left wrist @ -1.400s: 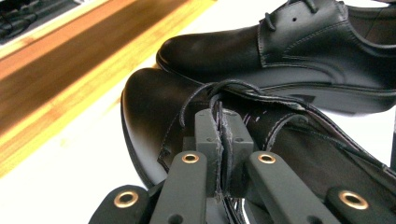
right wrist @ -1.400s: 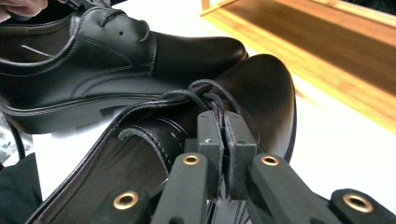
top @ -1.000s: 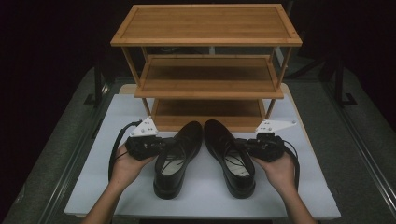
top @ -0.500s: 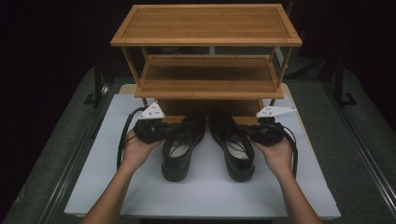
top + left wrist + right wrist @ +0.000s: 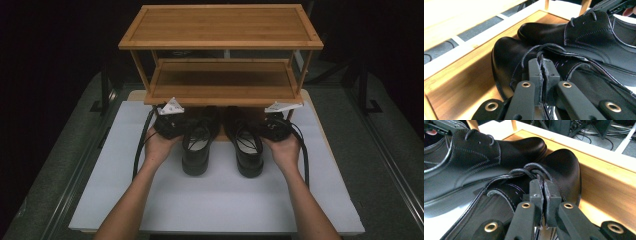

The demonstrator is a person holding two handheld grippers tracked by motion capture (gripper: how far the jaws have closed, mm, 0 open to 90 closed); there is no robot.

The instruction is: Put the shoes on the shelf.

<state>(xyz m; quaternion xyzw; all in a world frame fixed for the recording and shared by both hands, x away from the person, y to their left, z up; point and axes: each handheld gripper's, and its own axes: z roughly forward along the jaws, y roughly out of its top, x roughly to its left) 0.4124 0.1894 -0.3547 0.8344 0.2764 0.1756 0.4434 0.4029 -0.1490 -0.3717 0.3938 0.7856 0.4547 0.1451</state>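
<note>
The wooden shoe rack stands at the far side of the white surface. In front of the rack, two black shoes lie side by side with toes on its bottom shelf: the left shoe and the right shoe. The left claw is clenched on the left shoe's upper edge, and the right claw grips the right shoe's edge.

Two dress shoes side by side — left shoe, right shoe — toes on the shoe rack's bottom shelf, heels on the table.
</note>
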